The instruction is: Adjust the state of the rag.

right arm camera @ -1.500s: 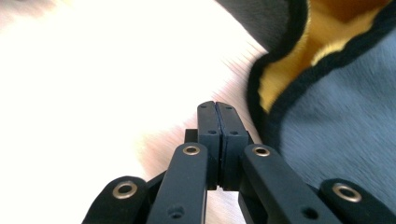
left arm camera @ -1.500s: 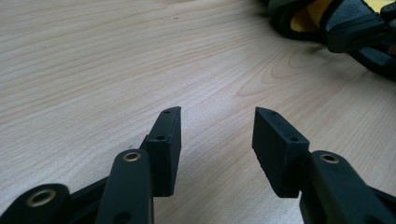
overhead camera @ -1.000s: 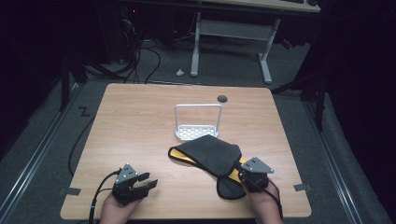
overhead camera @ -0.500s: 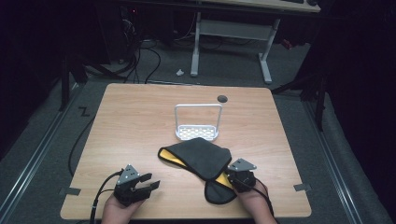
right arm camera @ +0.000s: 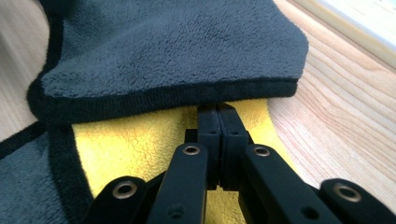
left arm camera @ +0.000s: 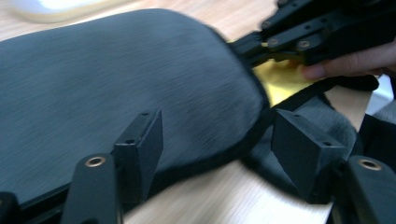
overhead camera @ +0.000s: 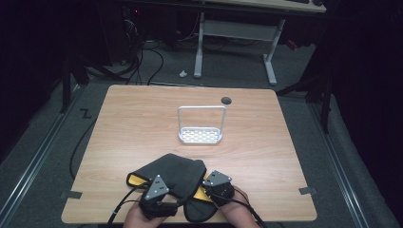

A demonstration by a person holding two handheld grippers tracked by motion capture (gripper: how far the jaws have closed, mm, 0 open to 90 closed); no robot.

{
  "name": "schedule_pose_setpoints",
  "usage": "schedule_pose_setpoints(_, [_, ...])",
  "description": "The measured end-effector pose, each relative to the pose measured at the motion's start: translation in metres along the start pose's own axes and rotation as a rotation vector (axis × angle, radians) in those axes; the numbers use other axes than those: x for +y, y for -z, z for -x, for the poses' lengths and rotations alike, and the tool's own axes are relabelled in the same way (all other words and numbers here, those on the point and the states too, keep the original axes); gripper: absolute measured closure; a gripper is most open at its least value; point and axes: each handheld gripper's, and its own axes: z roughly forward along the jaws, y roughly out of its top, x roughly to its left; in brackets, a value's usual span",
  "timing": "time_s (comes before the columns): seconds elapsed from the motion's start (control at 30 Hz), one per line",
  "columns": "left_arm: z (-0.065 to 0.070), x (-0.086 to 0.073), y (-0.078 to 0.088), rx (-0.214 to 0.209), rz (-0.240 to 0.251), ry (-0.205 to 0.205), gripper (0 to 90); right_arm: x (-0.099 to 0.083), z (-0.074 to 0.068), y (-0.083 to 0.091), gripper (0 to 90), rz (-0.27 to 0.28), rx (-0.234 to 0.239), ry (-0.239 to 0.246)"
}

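Near the table's (overhead camera: 142,118) front edge lies a dark grey cloth (overhead camera: 176,173) with a yellow underside, folded over itself; its long axis runs roughly left to right, slanting toward the front right corner. Left gripper (overhead camera: 159,202): jaws spread wide, having just been opening, straddling the cloth's black-trimmed edge without pressing it. Right gripper (right arm camera: 218,122): jaws closed together over the yellow face, under the folded grey flap; whether they pinch fabric cannot be told. Behind the cloth stands a white handled rack (overhead camera: 200,137), nothing in it.
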Motion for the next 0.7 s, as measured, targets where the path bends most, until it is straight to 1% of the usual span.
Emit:
schedule_pose_setpoints(0.03, [0.003, 0.001, -0.005, 0.014, -0.017, -0.023, 32.2, 0.000, 0.000, 0.006, 88.0, 0.015, -0.005, -0.005])
schedule_pose_setpoints(0.07, [0.006, 0.002, -0.010, 0.023, -0.034, -0.045, 32.2, 0.000, 0.000, 0.006, 88.0, 0.015, -0.005, -0.005])
schedule_pose_setpoints(0.1, [0.007, 0.002, -0.015, 0.038, -0.057, -0.063, 35.7, -0.002, 0.005, 0.015, 87.0, 0.035, -0.018, -0.026])
schedule_pose_setpoints(0.13, [0.008, 0.002, -0.019, 0.055, -0.074, -0.079, 40.8, -0.004, 0.007, 0.020, 86.4, 0.039, -0.026, -0.035])
schedule_pose_setpoints(0.17, [0.007, 0.001, -0.020, 0.055, -0.074, -0.080, 40.8, -0.004, 0.007, 0.020, 86.4, 0.039, -0.026, -0.035])
schedule_pose_setpoints(0.2, [0.005, 0.001, -0.019, 0.057, -0.068, -0.068, 47.9, -0.006, 0.010, 0.025, 85.5, 0.048, -0.032, -0.048])
schedule_pose_setpoints(0.23, [0.002, 0.002, -0.017, 0.054, -0.064, -0.049, 57.4, -0.008, 0.012, 0.031, 85.0, 0.061, -0.034, -0.060])
schedule_pose_setpoints(0.3, [-0.004, 0.004, -0.013, 0.065, -0.046, -0.019, 78.2, -0.013, 0.014, 0.042, 82.2, 0.081, -0.026, -0.082])
schedule_pose_setpoints(0.33, [-0.007, 0.005, -0.011, 0.067, -0.037, -0.009, 78.2, -0.013, 0.014, 0.042, 82.2, 0.081, -0.026, -0.082])
schedule_pose_setpoints(0.37, [-0.012, 0.007, -0.007, 0.075, -0.019, 0.010, 79.5, -0.013, 0.013, 0.043, 81.7, 0.086, -0.021, -0.085])
schedule_pose_setpoints(0.43, [-0.021, 0.010, -0.002, 0.083, 0.001, 0.047, 79.9, -0.010, 0.008, 0.046, 77.8, 0.104, -0.018, -0.081])
schedule_pose_setpoints(0.47, [-0.025, 0.012, 0.001, 0.087, 0.016, 0.063, 79.9, -0.010, 0.008, 0.046, 77.8, 0.104, -0.018, -0.081])
schedule_pose_setpoints(0.5, [-0.030, 0.014, 0.006, 0.090, 0.040, 0.079, 80.0, -0.008, 0.007, 0.045, 73.2, 0.104, -0.024, -0.091])
schedule_pose_setpoints(0.53, [-0.033, 0.017, 0.011, 0.098, 0.067, 0.095, 80.0, -0.007, 0.008, 0.044, 71.2, 0.107, -0.025, -0.096])
schedule_pose_setpoints(0.57, [-0.037, 0.019, 0.018, 0.104, 0.096, 0.109, 80.0, -0.007, 0.008, 0.044, 71.2, 0.107, -0.025, -0.096])
schedule_pose_setpoints(0.6, [-0.040, 0.022, 0.027, 0.116, 0.134, 0.120, 80.0, -0.008, 0.010, 0.043, 69.7, 0.104, -0.029, -0.100])
schedule_pose_setpoints(0.63, [-0.042, 0.024, 0.033, 0.121, 0.150, 0.125, 80.0, -0.008, 0.012, 0.043, 67.9, 0.105, -0.036, -0.107])
schedule_pose_setpoints(0.67, [-0.047, 0.028, 0.046, 0.132, 0.184, 0.135, 80.0, -0.009, 0.015, 0.044, 64.8, 0.107, -0.043, -0.120])
schedule_pose_setpoints(0.7, [-0.048, 0.030, 0.052, 0.143, 0.205, 0.140, 80.1, -0.010, 0.015, 0.044, 64.2, 0.110, -0.043, -0.124])
